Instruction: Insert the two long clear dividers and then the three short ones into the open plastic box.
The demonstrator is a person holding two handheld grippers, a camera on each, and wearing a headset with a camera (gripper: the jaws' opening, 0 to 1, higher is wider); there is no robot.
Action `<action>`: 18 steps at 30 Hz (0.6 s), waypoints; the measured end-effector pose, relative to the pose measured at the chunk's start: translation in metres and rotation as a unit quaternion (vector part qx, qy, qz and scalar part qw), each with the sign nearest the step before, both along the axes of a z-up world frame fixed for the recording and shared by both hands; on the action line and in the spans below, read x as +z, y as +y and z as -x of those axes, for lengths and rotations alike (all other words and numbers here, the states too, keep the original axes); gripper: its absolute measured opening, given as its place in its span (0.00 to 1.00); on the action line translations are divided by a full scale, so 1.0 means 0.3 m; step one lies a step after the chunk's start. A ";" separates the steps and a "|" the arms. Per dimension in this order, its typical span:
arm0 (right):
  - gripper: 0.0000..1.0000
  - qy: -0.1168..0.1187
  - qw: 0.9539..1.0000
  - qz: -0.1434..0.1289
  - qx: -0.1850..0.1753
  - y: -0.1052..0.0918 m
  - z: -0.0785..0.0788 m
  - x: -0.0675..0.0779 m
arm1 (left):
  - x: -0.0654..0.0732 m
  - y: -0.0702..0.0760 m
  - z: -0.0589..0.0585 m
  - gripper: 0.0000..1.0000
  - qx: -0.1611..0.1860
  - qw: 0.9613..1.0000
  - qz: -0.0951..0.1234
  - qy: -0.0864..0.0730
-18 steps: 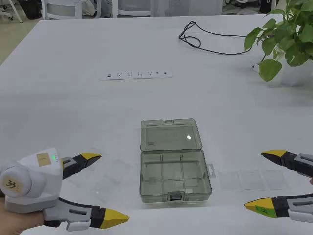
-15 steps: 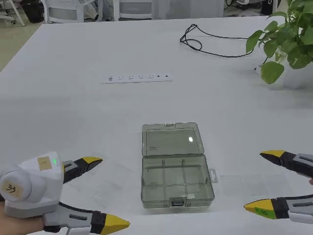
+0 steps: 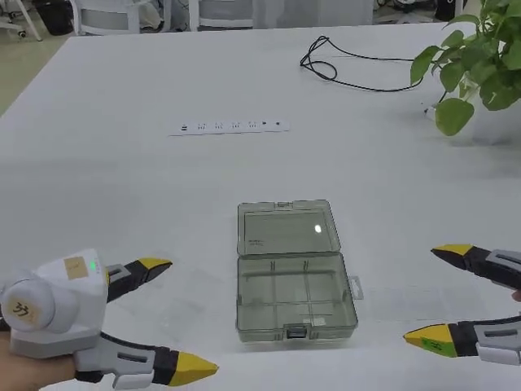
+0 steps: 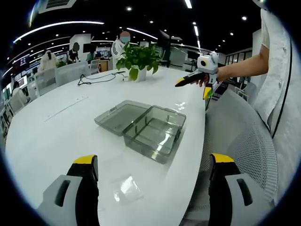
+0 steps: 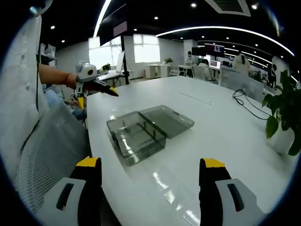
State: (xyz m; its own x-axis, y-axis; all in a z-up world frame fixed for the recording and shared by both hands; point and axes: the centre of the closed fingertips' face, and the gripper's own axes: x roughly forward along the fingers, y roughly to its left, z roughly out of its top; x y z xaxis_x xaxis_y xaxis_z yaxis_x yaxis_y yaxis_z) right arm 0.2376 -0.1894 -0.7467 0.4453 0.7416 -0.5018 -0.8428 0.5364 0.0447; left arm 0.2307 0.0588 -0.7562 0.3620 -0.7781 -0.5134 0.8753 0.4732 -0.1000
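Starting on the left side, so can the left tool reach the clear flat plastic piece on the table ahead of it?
Probably yes: the left tool is open, and the clear flat plastic divider lies just ahead of its jaws, nothing between.

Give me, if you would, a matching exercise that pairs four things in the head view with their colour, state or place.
Things:
1. plastic box
2. power strip
3. potted plant
4. black cable

Descriptions:
A. green, at the view's right edge
B. white, lying flat at mid-distance
C. looped, at the far end
D. translucent grey, lid open, nearest the person

Pairs: 1-D, 2-B, 3-A, 4-C
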 end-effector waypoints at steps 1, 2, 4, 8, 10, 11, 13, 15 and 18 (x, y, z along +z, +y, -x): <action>0.86 0.000 1.000 0.000 0.000 0.000 0.001 -0.001 | -0.001 0.000 0.001 1.00 0.000 1.000 0.000 0.001; 0.86 0.001 1.000 0.001 0.000 0.000 0.002 -0.001 | -0.002 0.000 0.001 1.00 -0.001 1.000 0.000 0.001; 0.86 0.001 1.000 0.001 0.000 -0.001 0.002 -0.002 | -0.003 0.000 0.001 1.00 -0.001 1.000 0.000 0.001; 0.86 0.000 1.000 0.000 -0.001 -0.002 0.002 -0.001 | -0.006 0.001 0.002 1.00 -0.002 1.000 -0.001 0.001; 0.86 0.000 1.000 0.000 -0.001 -0.001 0.001 0.000 | -0.006 0.002 0.002 1.00 -0.002 1.000 -0.001 0.002; 0.86 -0.001 1.000 0.000 -0.001 0.000 0.001 0.001 | -0.006 0.002 0.002 1.00 -0.002 1.000 -0.002 0.002; 0.86 -0.001 1.000 0.000 0.000 0.001 -0.001 0.002 | -0.007 0.002 0.001 1.00 -0.002 1.000 -0.001 0.002; 0.86 -0.001 1.000 -0.001 -0.001 0.002 -0.002 0.003 | -0.007 0.001 0.000 1.00 -0.003 1.000 -0.002 0.002; 0.86 -0.002 1.000 -0.001 0.000 0.004 -0.002 0.004 | -0.008 0.002 -0.001 1.00 -0.003 1.000 -0.002 0.002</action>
